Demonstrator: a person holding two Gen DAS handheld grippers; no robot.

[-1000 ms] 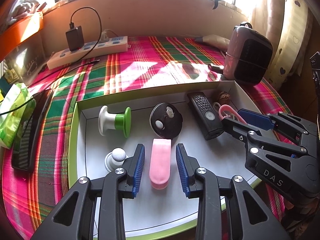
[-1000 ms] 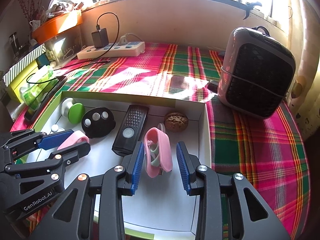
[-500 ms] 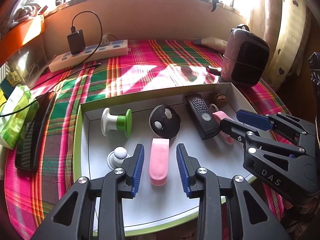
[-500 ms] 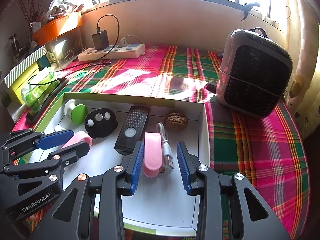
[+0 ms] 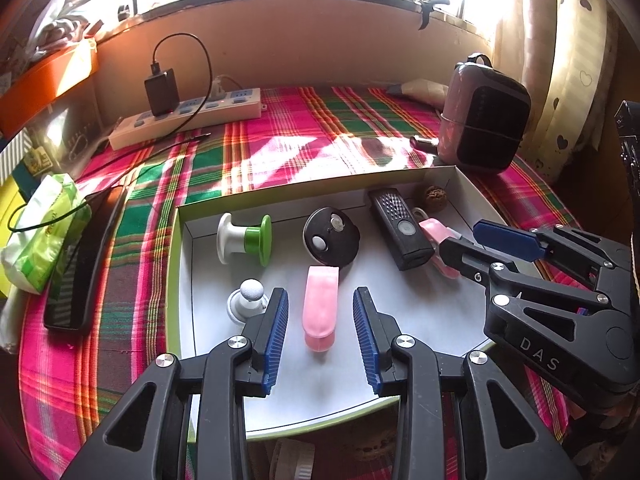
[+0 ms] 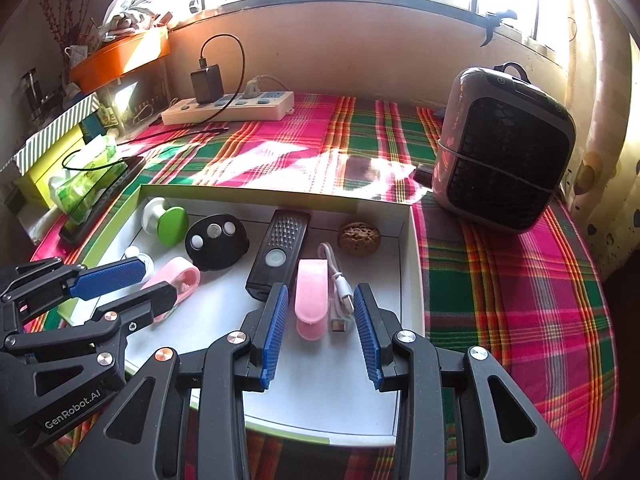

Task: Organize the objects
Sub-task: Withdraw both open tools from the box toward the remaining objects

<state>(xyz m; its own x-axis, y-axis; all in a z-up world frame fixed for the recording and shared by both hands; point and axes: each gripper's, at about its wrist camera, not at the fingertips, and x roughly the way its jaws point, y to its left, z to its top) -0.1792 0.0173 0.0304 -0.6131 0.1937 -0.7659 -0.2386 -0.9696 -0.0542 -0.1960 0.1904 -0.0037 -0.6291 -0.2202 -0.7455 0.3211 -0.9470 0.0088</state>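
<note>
A white tray with a green rim point(image 5: 172, 280) holds the small objects. My left gripper point(image 5: 320, 290) is open, its blue pads either side of a pink clip point(image 5: 320, 308) that lies flat on the tray floor, untouched. My right gripper point(image 6: 321, 286) is open too, over the tray's right end. Between its pads lie a second pink clip point(image 6: 311, 296) and a white USB cable point(image 6: 340, 284); no pad presses on them. The right gripper point(image 5: 460, 236) also shows in the left wrist view, and the left gripper point(image 6: 158, 280) in the right wrist view.
Also in the tray are a white-and-green knob point(image 5: 244, 240), a black disc point(image 5: 330, 236), a black remote point(image 5: 400, 228), a walnut point(image 5: 434, 197) and a small white ball piece point(image 5: 248, 300). On the plaid cloth stand a heater point(image 6: 504, 160), a power strip point(image 5: 188, 114), a tissue pack point(image 5: 40, 232) and a dark flat device point(image 5: 80, 256).
The pink clip with the cable stood tilted up between my right gripper's pads a second ago; it now lies flat on the tray. Both grippers have drawn back slightly.
</note>
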